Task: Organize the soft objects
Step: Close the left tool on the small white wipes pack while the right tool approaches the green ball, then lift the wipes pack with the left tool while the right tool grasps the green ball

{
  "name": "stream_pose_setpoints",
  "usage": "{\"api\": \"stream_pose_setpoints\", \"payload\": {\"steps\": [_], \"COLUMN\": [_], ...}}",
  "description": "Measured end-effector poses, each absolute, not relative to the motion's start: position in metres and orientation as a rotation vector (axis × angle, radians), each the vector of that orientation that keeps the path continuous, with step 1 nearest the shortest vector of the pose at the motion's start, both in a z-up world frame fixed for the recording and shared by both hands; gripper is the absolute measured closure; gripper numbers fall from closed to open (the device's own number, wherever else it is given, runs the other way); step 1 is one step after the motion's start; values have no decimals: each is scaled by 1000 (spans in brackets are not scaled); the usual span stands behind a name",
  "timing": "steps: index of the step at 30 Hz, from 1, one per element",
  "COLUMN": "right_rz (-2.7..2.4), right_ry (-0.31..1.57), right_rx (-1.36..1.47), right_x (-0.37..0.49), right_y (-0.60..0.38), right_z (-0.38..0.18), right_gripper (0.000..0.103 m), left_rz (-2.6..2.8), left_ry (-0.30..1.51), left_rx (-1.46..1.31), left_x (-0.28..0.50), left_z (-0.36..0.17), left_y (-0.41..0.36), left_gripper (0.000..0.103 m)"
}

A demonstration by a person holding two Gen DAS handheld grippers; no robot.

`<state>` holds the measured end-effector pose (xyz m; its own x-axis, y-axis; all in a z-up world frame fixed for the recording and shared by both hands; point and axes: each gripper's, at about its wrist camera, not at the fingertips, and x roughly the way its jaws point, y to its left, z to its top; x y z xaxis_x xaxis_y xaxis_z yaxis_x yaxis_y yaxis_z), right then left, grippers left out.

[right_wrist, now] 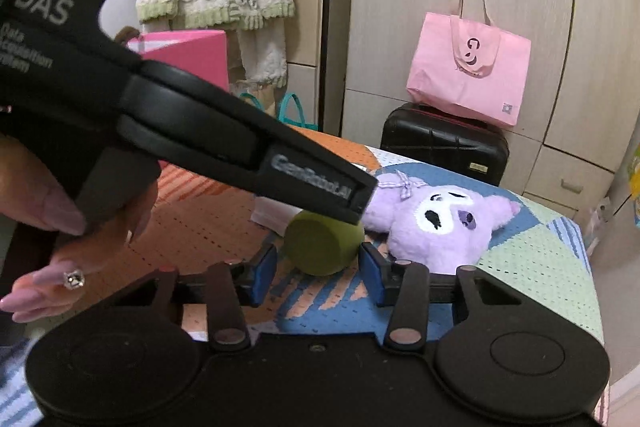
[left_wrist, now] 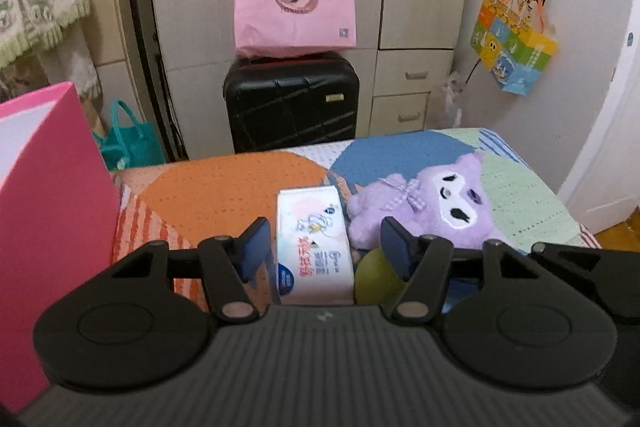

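Where patchwork cover [left_wrist: 224, 187] spreads: tissue pack [left_wrist: 314, 247] centre, green ball [right_wrist: 322, 243] just beside, purple plush [right_wrist: 436, 223] to right. L gripper [left_wrist: 324, 247] jaws apart over pack; R gripper [right_wrist: 318, 273] jaws apart, flanking ball, no contact seen.

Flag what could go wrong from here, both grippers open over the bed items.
1. The left gripper crosses just above the green ball that sits between the right gripper's fingers; the two tools could collide.
2. The ball is round and might roll off the patchwork cover if nudged rather than pinched.
3. The tissue pack, ball and purple plush lie close together, so closing on one may drag a neighbour.
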<state>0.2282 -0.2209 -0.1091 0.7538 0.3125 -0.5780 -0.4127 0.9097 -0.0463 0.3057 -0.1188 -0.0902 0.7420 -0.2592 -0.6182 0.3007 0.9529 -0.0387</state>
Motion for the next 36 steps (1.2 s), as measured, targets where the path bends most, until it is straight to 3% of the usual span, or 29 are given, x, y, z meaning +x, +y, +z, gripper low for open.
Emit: {"api": "stream_pose_setpoints", "payload": {"steps": [5, 6, 9, 23, 25, 28, 32, 36], "right_rz": [388, 385, 383, 379, 371, 368, 360, 377], "right_ry": [605, 602, 596, 611, 616, 622, 624, 613], "right_rx": [-187, -177, -150, -87, -99, -109, -122, -122], "right_x": [231, 231, 226, 211, 211, 214, 218, 216], "right_y": [-217, -219, -225, -243, -241, -240, -236, -236], "right_z": [-112, -111, -108, -108, -109, -111, -110, -111], "right_gripper": [54, 62, 64, 61, 58, 57, 51, 63], "left_rz": [-308, -310, -316, -249, -248, -251, -255, -251], "left_ry": [704, 709, 735, 713, 711, 710, 705, 708], "left_rx": [-17, -36, -67, 34, 35, 17, 22, -6], "left_x": [310, 311, 314, 320, 319, 319, 319, 313], "left_z": [-93, -93, -96, -117, -116, -115, -115, -113], "left_y": [-110, -108, -106, -119, -119, -117, -117, -112], "left_gripper": [43, 43, 43, 43, 46, 62, 64, 65]}}
